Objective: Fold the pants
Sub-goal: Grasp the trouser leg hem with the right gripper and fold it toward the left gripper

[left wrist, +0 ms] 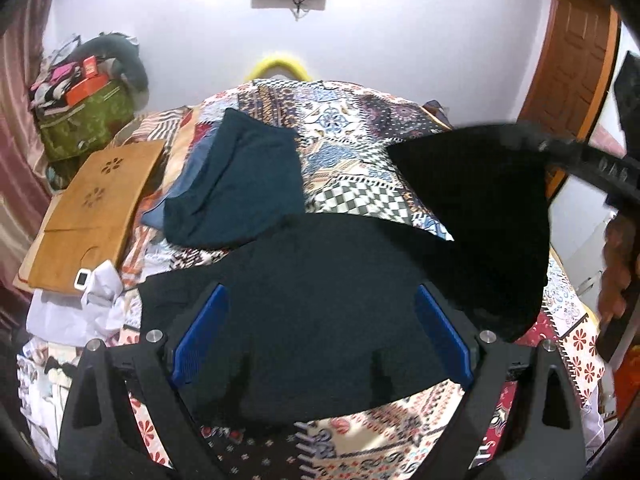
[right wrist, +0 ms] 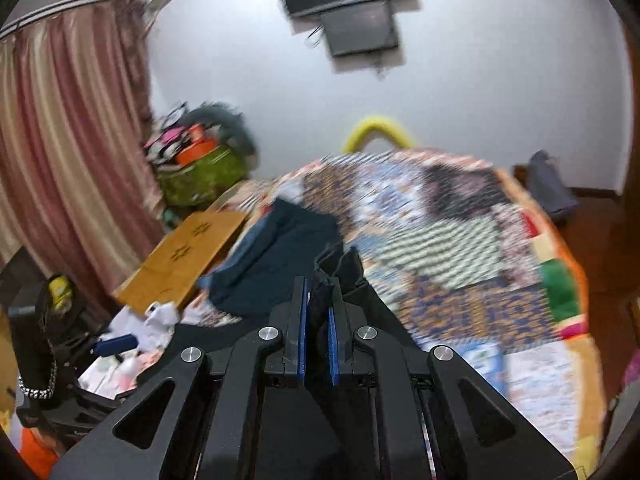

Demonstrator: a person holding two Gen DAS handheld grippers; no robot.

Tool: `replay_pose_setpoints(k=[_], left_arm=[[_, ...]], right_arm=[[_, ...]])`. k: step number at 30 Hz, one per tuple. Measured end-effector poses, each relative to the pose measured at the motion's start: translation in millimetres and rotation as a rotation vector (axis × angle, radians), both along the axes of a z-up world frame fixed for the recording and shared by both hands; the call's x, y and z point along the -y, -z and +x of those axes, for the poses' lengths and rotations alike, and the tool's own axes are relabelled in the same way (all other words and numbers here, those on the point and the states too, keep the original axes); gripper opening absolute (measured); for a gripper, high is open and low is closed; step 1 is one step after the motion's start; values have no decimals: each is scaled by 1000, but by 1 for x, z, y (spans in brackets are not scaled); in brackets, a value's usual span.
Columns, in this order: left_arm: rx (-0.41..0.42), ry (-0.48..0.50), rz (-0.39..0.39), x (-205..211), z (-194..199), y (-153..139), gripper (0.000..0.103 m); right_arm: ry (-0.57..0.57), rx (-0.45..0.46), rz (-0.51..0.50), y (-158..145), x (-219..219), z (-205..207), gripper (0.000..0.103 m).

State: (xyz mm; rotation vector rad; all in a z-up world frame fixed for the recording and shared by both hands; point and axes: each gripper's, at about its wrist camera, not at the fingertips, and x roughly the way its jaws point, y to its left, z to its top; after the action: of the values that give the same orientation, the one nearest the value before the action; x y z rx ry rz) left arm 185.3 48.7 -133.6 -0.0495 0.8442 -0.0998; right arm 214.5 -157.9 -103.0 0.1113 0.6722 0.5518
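Black pants [left wrist: 320, 300] are lying on the patterned bedspread [left wrist: 352, 160], one end being lifted | right gripper [right wrist: 318, 312] is pinching that fabric, jaws narrow | left gripper [left wrist: 320, 328] is hovering over the pants, jaws wide, holding nothing | advice: keep carrying the lifted end across smoothly, edges aligned | count: one black pants, two grippers, one teal garment [left wrist: 244, 184].

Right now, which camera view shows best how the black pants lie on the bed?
The left wrist view. There the black pants spread flat over the patterned bedspread, with one part lifted at the right. The right wrist view is blurred and shows only a bunched fold of them, pinched in the right gripper.
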Motion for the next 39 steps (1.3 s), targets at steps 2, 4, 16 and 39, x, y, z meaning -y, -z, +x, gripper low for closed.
replay_pose_setpoints(k=[2,4,16,39], left_arm=[[-8,-16,-3,-7,-3,4,95],[-21,-30,-7,-12,-5,8,95],[-71,-75,-32,-29,-11,24,95],[-51,51,15,39,53,10,100]], right_arm=[[-45,-37,-5,14,-19,0,7],[-101,-85,-24,35,-40,-3,7],[-291,-290,-155,112,-86,-30,13],[-62,-74,-152,43,21,2,52]])
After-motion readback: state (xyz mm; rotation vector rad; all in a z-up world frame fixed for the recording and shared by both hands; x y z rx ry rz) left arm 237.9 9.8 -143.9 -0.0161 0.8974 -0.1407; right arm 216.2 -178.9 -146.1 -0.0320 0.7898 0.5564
